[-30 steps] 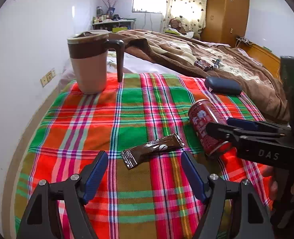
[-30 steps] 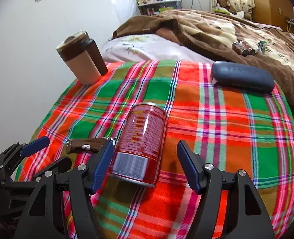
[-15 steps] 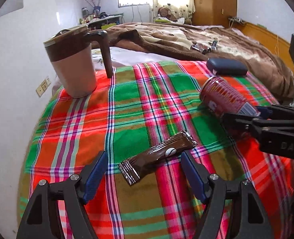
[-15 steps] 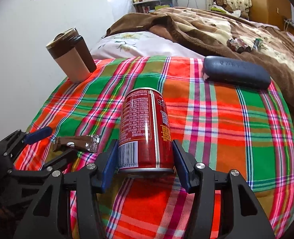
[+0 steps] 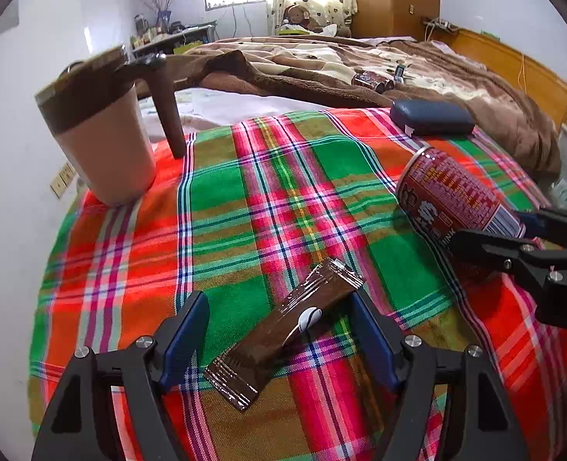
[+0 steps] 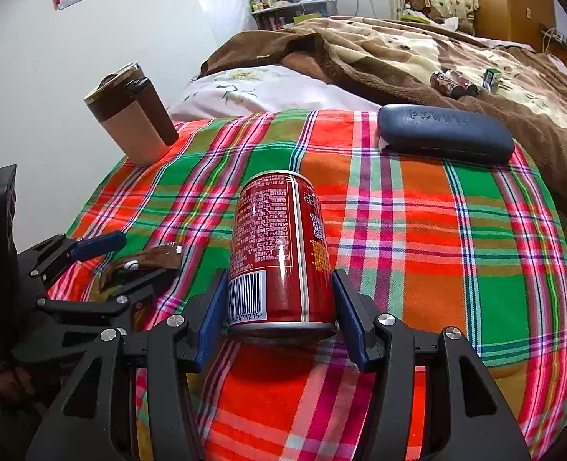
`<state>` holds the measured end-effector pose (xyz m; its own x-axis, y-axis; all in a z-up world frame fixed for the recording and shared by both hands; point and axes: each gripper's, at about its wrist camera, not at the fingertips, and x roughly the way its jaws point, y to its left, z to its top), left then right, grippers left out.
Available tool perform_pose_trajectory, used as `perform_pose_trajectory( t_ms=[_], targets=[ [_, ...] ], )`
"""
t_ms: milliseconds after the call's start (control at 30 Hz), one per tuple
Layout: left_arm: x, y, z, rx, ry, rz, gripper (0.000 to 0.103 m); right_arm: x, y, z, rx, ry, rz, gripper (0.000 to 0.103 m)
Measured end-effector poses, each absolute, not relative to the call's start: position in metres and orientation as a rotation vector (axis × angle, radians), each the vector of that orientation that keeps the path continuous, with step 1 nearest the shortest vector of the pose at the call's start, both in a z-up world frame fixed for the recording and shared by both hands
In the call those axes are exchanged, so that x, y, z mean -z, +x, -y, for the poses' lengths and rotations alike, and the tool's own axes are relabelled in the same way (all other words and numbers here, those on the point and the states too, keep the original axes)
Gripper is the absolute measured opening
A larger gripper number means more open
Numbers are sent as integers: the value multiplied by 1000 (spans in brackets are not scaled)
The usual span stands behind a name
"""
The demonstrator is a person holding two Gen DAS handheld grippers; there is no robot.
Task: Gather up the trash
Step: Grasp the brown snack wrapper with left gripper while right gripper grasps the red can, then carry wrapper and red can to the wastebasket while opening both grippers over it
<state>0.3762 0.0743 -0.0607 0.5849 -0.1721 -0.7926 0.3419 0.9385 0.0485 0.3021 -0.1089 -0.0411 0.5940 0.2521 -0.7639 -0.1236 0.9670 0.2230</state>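
The right gripper [image 6: 281, 320] has just closed on the red can [image 6: 279, 249] for lifting; the left gripper [image 5: 279, 342] straddles the brown wrapper [image 5: 283, 330], jaws wide, nothing gripped.

Black frames; blue jaws; silver screws

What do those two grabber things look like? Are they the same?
Yes, they match. The left hand-held gripper and right hand-held gripper both have black, angular plastic frames with cut-out holes, shiny silver screw heads and two long blue pads. The right one carries white letters on its side, and a black cable loops behind the left one.
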Motion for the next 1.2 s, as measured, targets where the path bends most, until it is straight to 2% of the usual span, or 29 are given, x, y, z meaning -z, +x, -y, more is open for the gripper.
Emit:
perform_pose_trajectory(
  t_ms=[33,100,200,333,400,867,1200],
  targets=[
    [62,377,-76,303,188,-906,75,41,302,108,-219,148,-908,55],
    [61,377,-79,305,158,-909,59,43,302,107,-222,148,-915,54],
    [60,374,-77,312,167,-911,42,49,302,108,-221,151,-928,54],
    [59,372,-74,319,165,-909,30,48,301,109,-221,147,-923,54],
    [58,370,-72,316,170,-906,18,48,302,108,-222,149,-923,54],
    [53,356,-68,323,93,-916,17,46,296,113,-232,174,-915,54],
    [31,322,-58,328,47,-886,17,30,274,125,-237,197,-881,54]
  ],
)
